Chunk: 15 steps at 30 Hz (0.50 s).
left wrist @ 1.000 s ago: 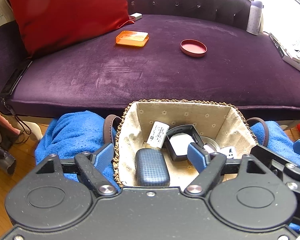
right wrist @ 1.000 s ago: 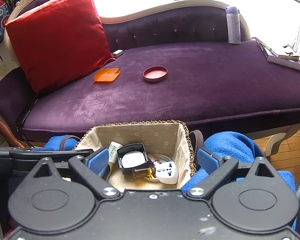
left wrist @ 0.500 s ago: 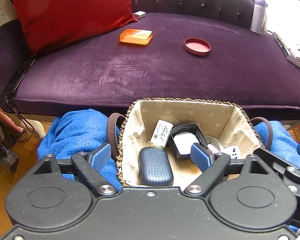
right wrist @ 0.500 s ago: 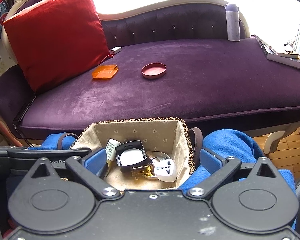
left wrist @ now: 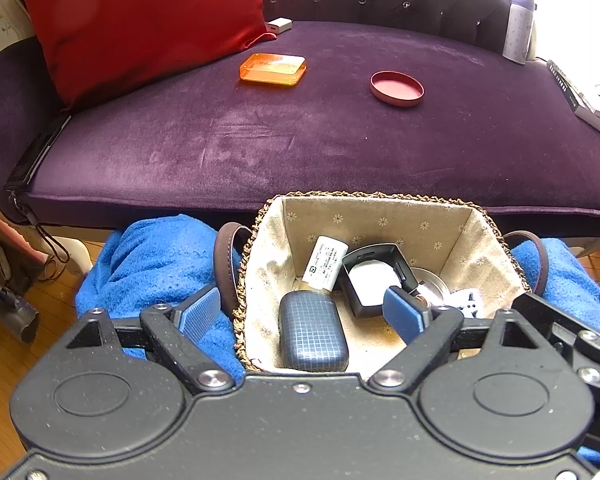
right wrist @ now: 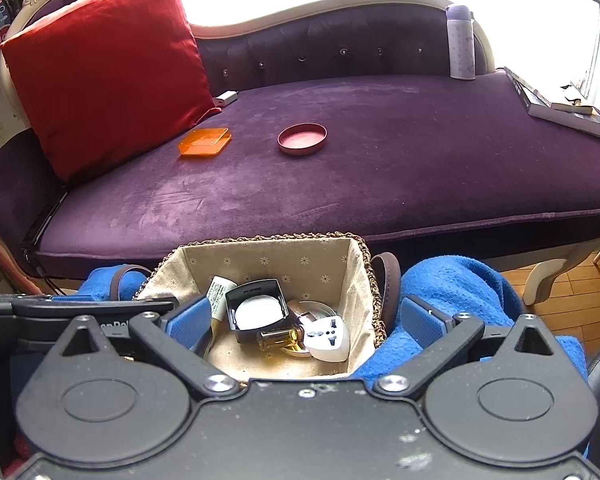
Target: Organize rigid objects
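Both grippers hang over the basket [left wrist: 380,216], which sits on a blue towel [left wrist: 156,252] by the sofa [left wrist: 300,140]. The left gripper [left wrist: 304,312] has just been opening, nothing pinched, with the blue case [left wrist: 312,332] lying loose below it. The right gripper [right wrist: 304,320] is spread wide, also just opening, empty. An orange box [right wrist: 205,141] and a red lid [right wrist: 302,139] sit on the sofa.

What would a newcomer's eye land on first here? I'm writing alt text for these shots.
Probably the big red cushion propped at the left end of the purple velvet sofa. Next, the fabric-lined wicker basket in the foreground, crowded with small things such as a dark blue grid-patterned case and a white plug adapter. An orange square lid and a round pink lid lie apart on the seat.
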### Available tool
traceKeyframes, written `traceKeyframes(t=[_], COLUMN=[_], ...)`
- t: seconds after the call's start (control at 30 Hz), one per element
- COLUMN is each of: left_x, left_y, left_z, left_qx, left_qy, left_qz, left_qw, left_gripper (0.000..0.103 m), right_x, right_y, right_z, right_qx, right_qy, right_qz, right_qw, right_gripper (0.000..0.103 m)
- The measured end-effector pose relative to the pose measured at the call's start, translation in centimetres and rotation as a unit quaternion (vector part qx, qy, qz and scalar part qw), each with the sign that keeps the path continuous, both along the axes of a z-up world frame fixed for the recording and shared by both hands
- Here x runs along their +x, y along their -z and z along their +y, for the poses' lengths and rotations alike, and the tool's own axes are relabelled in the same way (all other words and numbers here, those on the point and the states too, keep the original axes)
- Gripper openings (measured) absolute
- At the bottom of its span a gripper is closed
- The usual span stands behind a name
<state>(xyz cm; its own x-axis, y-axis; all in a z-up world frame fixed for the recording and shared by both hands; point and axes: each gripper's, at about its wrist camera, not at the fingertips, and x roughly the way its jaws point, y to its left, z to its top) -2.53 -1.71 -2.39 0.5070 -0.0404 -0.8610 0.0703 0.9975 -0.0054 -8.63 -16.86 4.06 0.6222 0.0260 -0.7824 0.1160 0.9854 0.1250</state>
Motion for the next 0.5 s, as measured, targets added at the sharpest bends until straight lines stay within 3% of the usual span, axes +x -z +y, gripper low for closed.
traceKeyframes(t=[0.27,0.5], left_x=[0.06,-0.07], left_y=[0.07,0.04], left_z=[-0.09,-0.06], left_qx=[0.003,0.001], left_qy=[0.0,0.003], left_qz=[0.003,0.002], left_qw=[1.0,1.0], left_gripper=[0.086,0.086], right_x=[0.29,-0.21], right_y=[0.17,-0.21], right_z=[0.08,-0.24], right_qx=[-0.019,-0.007], right_qy=[0.015,0.009], right_qz=[0.018,0.001], right_qw=[1.0,1.0], right_gripper=[0.102,0.102])
